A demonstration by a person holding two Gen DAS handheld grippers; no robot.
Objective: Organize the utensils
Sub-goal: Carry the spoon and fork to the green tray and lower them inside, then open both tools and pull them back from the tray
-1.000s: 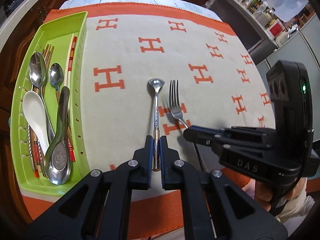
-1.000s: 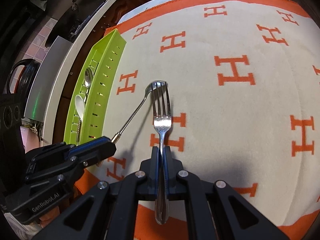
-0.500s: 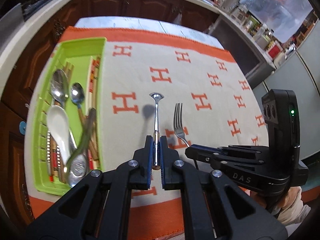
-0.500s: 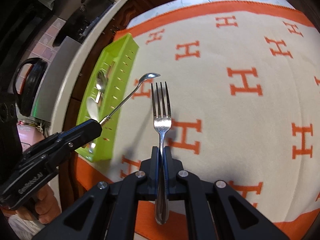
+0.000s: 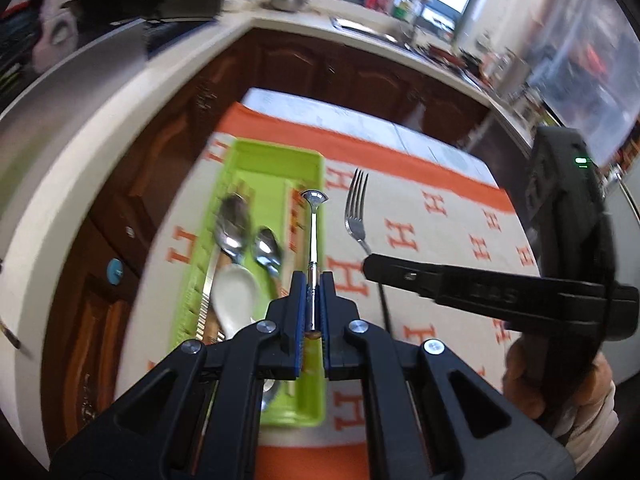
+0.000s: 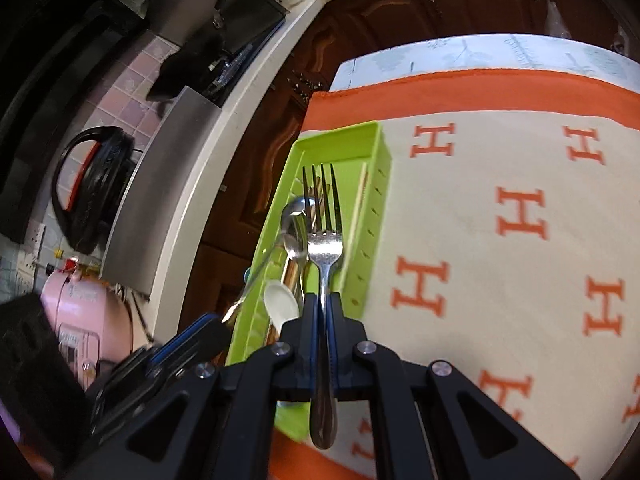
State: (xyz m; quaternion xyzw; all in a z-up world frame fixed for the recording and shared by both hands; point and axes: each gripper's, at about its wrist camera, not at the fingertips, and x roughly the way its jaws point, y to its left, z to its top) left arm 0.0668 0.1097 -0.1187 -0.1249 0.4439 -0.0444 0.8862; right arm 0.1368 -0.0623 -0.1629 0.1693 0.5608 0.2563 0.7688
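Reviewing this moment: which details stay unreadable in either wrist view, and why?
- Left wrist view: contents of the green tray are smeared by motion blur; its near end sits behind the left gripper.
- Right wrist view: the fork covers part of the tray's utensils.
- Right wrist view: the left gripper's spoon is only a faint streak.
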